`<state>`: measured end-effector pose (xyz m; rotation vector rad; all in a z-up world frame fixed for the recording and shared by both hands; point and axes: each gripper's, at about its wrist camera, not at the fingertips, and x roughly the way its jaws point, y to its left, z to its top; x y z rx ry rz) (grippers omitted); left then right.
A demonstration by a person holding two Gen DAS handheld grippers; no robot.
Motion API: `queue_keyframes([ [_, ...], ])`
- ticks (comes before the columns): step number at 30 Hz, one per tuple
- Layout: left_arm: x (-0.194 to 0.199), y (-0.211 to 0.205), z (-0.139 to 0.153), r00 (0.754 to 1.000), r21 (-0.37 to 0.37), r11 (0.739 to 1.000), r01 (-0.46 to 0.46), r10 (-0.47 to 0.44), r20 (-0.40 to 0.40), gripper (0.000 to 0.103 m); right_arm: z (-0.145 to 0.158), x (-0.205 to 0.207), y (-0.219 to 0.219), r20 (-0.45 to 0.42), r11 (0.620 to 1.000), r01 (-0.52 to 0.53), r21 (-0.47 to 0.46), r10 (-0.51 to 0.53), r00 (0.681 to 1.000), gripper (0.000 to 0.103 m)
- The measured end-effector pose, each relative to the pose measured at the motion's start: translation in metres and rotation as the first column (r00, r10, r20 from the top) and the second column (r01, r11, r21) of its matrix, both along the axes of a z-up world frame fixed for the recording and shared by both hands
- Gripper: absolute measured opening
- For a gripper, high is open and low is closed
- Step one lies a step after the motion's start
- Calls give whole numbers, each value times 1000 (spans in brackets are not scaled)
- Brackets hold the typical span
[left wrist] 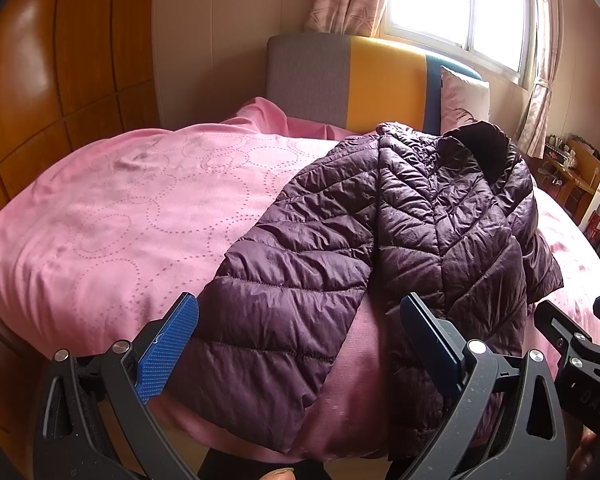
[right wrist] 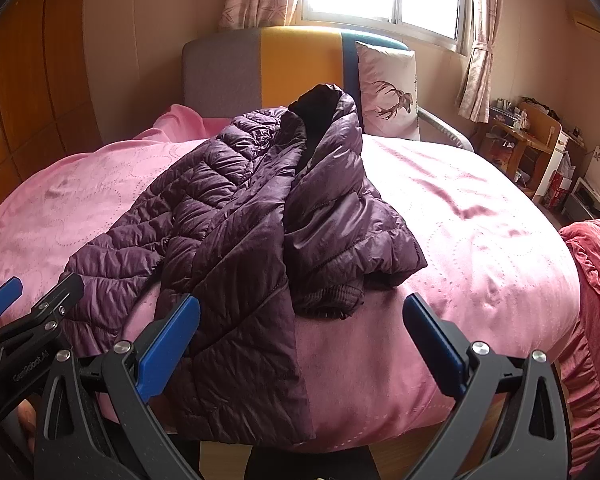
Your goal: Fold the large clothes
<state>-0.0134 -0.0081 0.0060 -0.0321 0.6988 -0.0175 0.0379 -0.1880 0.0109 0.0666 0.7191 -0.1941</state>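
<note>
Both tongs hang wide open at the foot of the bed and neither has hold of anything: the left tongs (left wrist: 300,344) hover with their blue pads either side of the near sleeve, and the right tongs (right wrist: 302,340) sit spread over the hem, empty, with bare bedcover showing between the pads. And there's the job itself, the purple puffer jacket (right wrist: 240,208), lying lengthwise down the pink bedcover (right wrist: 480,232), collar up toward the headboard (right wrist: 292,64) and hem draping over the near edge. It's only roughly laid out, I'd say; the near-left sleeve (left wrist: 284,292) stretches straight out toward the foot, nice and flat, but the other side is rumpled, with a ribbed cuff (right wrist: 332,300) bunched up under the front panel. From the right wrist view it's hard to tell whether that far sleeve is already tucked across or simply crumpled. So my read is the fold has barely begun: no clean crease anywhere, the body at full length, sleeves to be brought in, then the length to be halved. A pillow (right wrist: 388,92) leans at the headboard, well clear of the work.
</note>
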Motion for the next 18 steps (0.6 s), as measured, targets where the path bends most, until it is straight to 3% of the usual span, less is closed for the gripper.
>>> queue_keyframes([
  [8, 5, 2, -6, 1000, -2, 1000, -4, 4, -20, 99, -5, -2, -2, -22, 997, -58, 47, 59, 998, 101],
  [13, 14, 12, -12, 999, -6, 1000, -11, 11, -31, 99, -21, 3, -5, -76, 970, -155, 189, 172, 982, 100],
  [18, 20, 41, -20, 999, -84, 996, -27, 25, -29, 99, -53, 23, -3, -193, 929, -188, 319, 257, 947, 86],
])
